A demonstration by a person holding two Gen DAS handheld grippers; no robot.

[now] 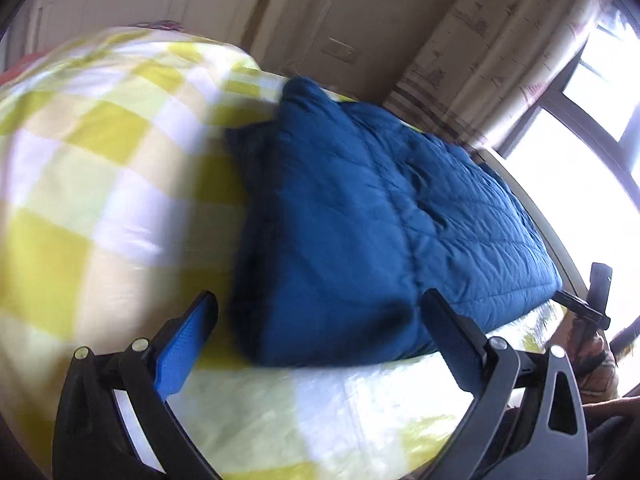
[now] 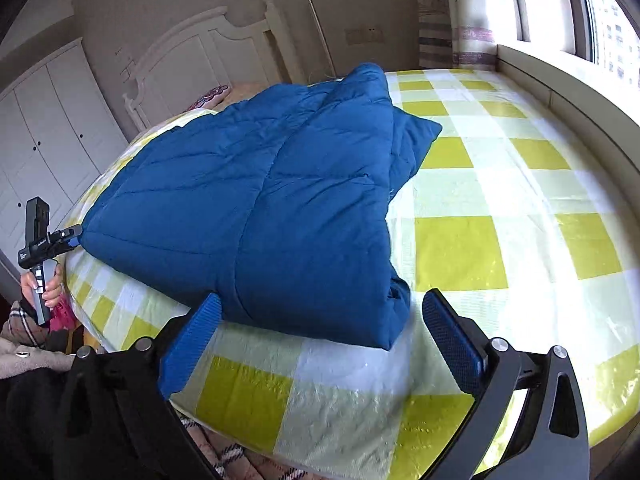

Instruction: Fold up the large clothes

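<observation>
Blue quilted garment [image 2: 256,216] lies folded in thick layers near the bed's near edge, toward its left corner. Judged soft, bulky, light for its size; shell probably slick, so layers may slide. Best taken at a corner or folded edge, pinching all layers.

Left gripper [image 1: 320,328]: jaws wide apart, holding nothing, straddling the garment's near corner. In the right wrist view its tips look touching the left corner; contact uncertain.

Right gripper [image 2: 320,332]: jaws wide apart, holding nothing, just short of the near edge.

Bed [image 2: 500,240]: yellow-white check cover, glossy. White headboard [image 2: 208,56], wardrobe [image 2: 52,128], window [image 2: 600,32].
</observation>
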